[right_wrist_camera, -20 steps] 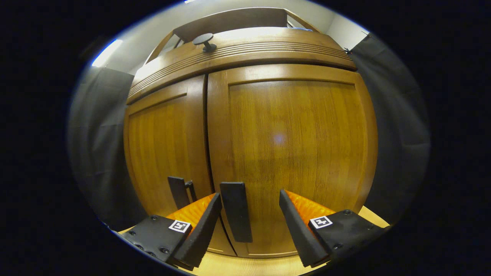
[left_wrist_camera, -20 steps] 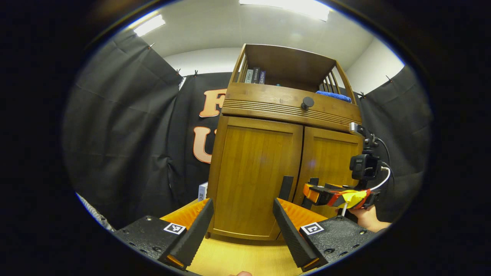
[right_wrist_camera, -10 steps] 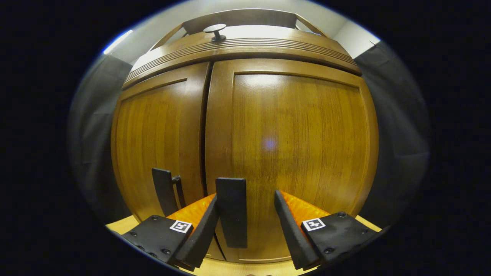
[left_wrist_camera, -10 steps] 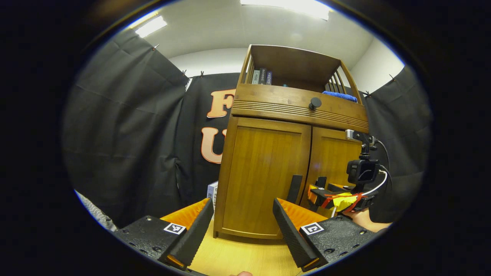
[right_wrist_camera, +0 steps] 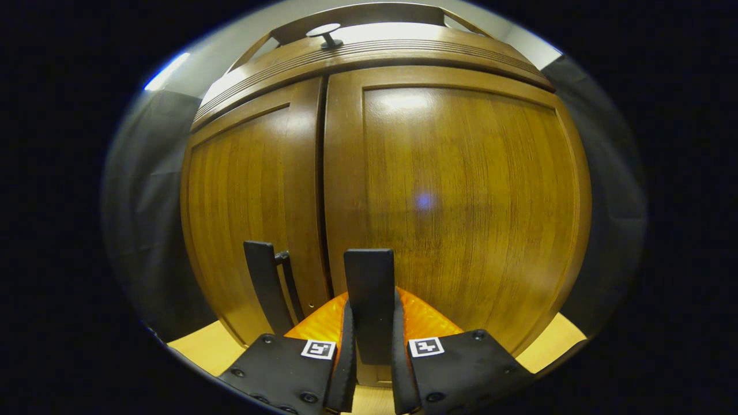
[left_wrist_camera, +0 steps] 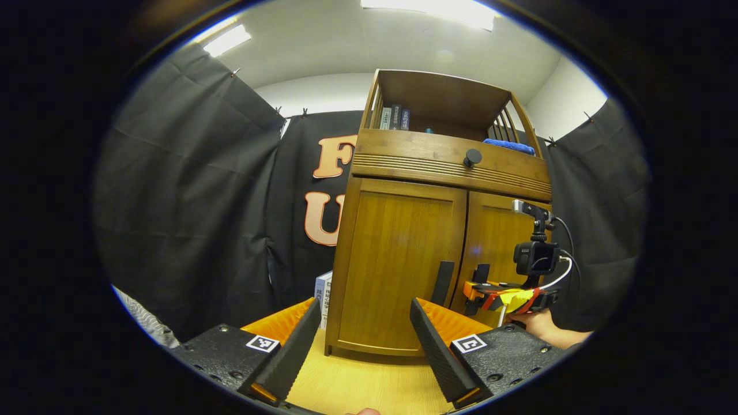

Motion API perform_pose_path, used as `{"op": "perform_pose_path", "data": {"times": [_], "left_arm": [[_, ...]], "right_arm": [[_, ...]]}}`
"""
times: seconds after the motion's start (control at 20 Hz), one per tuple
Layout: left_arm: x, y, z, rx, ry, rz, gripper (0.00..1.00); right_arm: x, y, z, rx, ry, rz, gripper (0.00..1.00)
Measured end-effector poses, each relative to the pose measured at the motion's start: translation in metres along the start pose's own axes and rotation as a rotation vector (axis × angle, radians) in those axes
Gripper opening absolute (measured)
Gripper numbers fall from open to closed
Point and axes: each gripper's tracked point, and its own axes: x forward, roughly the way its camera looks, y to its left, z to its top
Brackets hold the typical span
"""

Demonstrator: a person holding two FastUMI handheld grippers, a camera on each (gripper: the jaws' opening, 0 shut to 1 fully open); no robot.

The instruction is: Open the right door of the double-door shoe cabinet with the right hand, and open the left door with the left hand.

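The wooden shoe cabinet [left_wrist_camera: 403,253] stands ahead with both doors looking shut. In the right gripper view, my right gripper [right_wrist_camera: 372,308] is shut on the black vertical handle [right_wrist_camera: 369,282] of the right door [right_wrist_camera: 473,196]. The left door [right_wrist_camera: 248,196] carries its own black handle [right_wrist_camera: 266,288], which is free. In the left gripper view, my left gripper [left_wrist_camera: 363,340] is open and holds nothing, a short way back from the left door [left_wrist_camera: 398,259], whose handle [left_wrist_camera: 443,282] is up and to the right of it. The right gripper [left_wrist_camera: 481,288], held by a hand [left_wrist_camera: 539,325], sits at the right door's handle.
A drawer front with a round black knob [left_wrist_camera: 473,156] runs above the doors. The open shelf on top holds books [left_wrist_camera: 394,117] and a blue cloth [left_wrist_camera: 507,145]. A small white box [left_wrist_camera: 323,288] stands left of the cabinet, which rests on a light wood surface [left_wrist_camera: 357,386].
My right gripper has closed its fingers onto the right door's handle. My left gripper has drawn back a little, so the cabinet looks smaller; it stays open.
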Motion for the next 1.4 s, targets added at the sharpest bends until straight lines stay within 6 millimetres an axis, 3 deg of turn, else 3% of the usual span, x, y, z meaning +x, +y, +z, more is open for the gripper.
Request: {"op": "perform_pose_path", "data": {"times": [0.1, 0.15, 0.25, 0.35, 0.4, 0.45, 0.5, 0.55, 0.75, 0.85, 1.0, 1.1, 1.2, 1.35, 1.4], "left_arm": [[-0.003, 0.002, 0.001, 0.003, 0.000, 0.002, 0.90], [-0.004, 0.002, 0.003, 0.006, -0.003, 0.003, 0.94], [-0.008, 0.002, 0.005, 0.014, -0.007, 0.004, 0.90], [-0.010, 0.001, 0.006, 0.018, -0.009, 0.003, 0.90], [-0.012, 0.001, 0.005, 0.020, -0.011, 0.003, 0.94], [-0.013, 0.000, 0.006, 0.020, -0.011, 0.002, 0.90], [-0.013, -0.002, 0.006, 0.020, -0.010, 0.000, 0.94], [-0.013, -0.004, 0.006, 0.019, -0.009, -0.002, 0.94], [-0.014, -0.012, 0.003, 0.015, -0.005, -0.017, 0.94], [-0.012, -0.018, 0.002, 0.012, -0.004, -0.027, 0.94], [-0.008, -0.027, -0.001, 0.010, -0.003, -0.045, 0.98], [-0.005, -0.031, -0.003, 0.009, -0.005, -0.051, 0.94], [-0.004, -0.035, -0.005, 0.013, -0.011, -0.055, 0.90], [0.001, -0.042, -0.008, 0.028, -0.014, -0.065, 0.90], [0.003, -0.044, -0.008, 0.032, -0.017, -0.070, 0.90]], "right_arm": [[0.000, 0.000, 0.000, -0.015, 0.009, -0.003, 0.29], [-0.002, 0.000, 0.001, -0.019, 0.006, -0.003, 0.33], [-0.005, 0.002, 0.005, -0.011, 0.009, 0.012, 0.29], [-0.012, 0.003, 0.009, -0.005, 0.015, 0.030, 0.33], [-0.016, 0.005, 0.012, -0.005, 0.016, 0.038, 0.29], [-0.020, 0.005, 0.014, -0.005, 0.015, 0.048, 0.33], [-0.025, 0.004, 0.016, -0.001, 0.010, 0.055, 0.29], [-0.031, 0.004, 0.018, 0.006, 0.002, 0.061, 0.33], [-0.043, -0.002, 0.027, 0.002, -0.005, 0.081, 0.33], [-0.043, -0.001, 0.030, 0.006, -0.008, 0.107, 0.29], [-0.049, 0.000, 0.034, 0.014, -0.008, 0.115, 0.33], [-0.049, -0.001, 0.038, 0.009, -0.017, 0.106, 0.28], [-0.049, -0.003, 0.042, 0.011, -0.035, 0.099, 0.33], [-0.052, -0.005, 0.044, 0.020, -0.038, 0.087, 0.28], [-0.053, -0.006, 0.045, 0.021, -0.036, 0.081, 0.33]]}}
